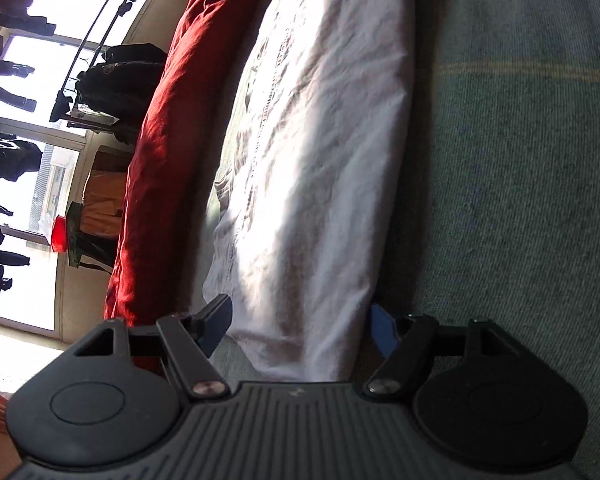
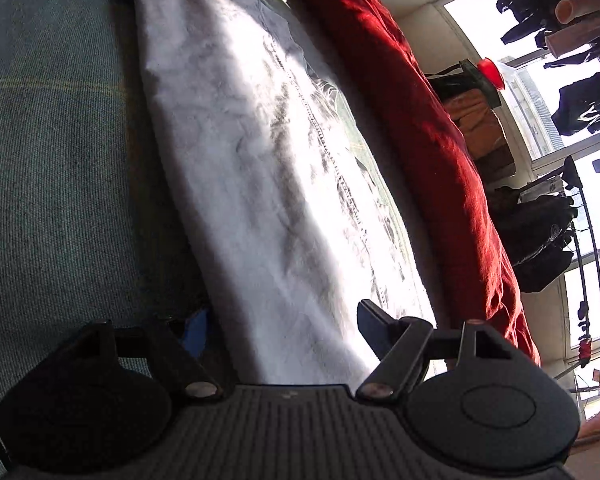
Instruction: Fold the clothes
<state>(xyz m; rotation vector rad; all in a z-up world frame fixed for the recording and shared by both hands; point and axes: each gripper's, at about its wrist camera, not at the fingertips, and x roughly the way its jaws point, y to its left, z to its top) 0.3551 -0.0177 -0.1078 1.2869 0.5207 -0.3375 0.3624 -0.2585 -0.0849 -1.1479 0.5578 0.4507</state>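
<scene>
The white garment [image 1: 320, 152] lies as a long folded strip on the green blanket [image 1: 520, 160], beside a red cloth [image 1: 168, 140]. Both the left gripper [image 1: 300, 320] and right gripper [image 2: 284, 320] stand spread wide around its ends, not pressing it

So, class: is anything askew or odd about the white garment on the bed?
The white wrinkled garment lies in a long, creased strip on the green woven bedcover. Both grippers straddle its ends, jaws open. Otherwise nothing stands out.

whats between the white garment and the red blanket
A thin strip of the green bedcover, otherwise bare; clearest in the right wrist view, between white garment and red blanket.
</scene>
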